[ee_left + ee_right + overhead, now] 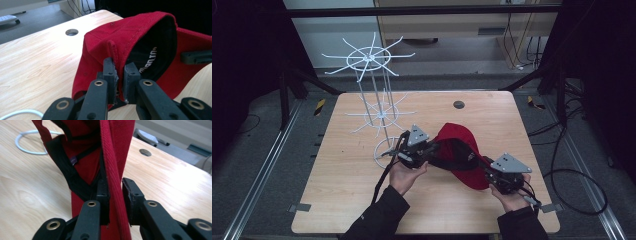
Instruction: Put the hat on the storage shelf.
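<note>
Red twill fabric sits pinched between the jaws of your left gripper (119,77): they are closed tight on a seamed edge at the back of the red cotton baseball cap with a black lining (460,150). Your right gripper (115,202) has the cap's stitched red brim edge running between its jaws; one pad lies against the cloth, the other stands a little apart from it, so the jaws are narrow but not clamping. No earlier picture shows how they got there. From above, the cap hangs stretched between your two grippers, over the middle of the pale wooden tabletop (362,200), nearer its right half. Just left of your left gripper stands the white wire display rack with radiating hooks (371,75), its round base ring on the tabletop.
</note>
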{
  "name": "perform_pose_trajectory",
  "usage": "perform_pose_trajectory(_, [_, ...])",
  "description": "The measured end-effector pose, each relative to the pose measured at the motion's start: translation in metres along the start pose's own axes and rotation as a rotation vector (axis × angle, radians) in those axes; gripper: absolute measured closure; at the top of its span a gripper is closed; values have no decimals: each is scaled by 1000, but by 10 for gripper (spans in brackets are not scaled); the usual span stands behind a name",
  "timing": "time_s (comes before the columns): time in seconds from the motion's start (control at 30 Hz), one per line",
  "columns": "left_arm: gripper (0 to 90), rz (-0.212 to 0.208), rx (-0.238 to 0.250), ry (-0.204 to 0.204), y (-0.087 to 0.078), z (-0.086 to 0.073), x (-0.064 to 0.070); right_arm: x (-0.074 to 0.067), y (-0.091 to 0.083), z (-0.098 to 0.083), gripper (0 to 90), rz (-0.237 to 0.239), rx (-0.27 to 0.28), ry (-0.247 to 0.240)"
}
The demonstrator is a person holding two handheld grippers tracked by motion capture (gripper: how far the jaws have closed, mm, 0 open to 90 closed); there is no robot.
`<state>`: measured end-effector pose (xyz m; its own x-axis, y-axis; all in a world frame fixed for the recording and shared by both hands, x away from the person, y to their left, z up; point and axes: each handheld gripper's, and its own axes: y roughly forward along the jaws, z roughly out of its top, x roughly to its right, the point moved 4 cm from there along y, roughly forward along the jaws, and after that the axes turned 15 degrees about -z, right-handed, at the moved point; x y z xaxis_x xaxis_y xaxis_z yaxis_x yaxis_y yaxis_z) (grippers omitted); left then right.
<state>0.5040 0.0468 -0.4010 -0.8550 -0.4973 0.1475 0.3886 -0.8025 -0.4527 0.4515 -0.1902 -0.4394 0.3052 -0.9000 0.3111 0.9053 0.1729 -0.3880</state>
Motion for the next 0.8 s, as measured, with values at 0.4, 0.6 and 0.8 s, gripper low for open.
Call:
perform_pose_trajectory(0.4, [827, 22, 12, -16, -11, -7, -9, -3, 9, -16, 784, 46, -78, 18])
perform_pose_trajectory(0.6, [827, 18, 22, -7, -12, -2, -7, 1, 5, -7, 834, -29, -19, -61])
perform_pose_trajectory(0.8, [827, 27, -27, -2, -6, -12, -7, 6, 7, -7, 806, -52, -7, -62])
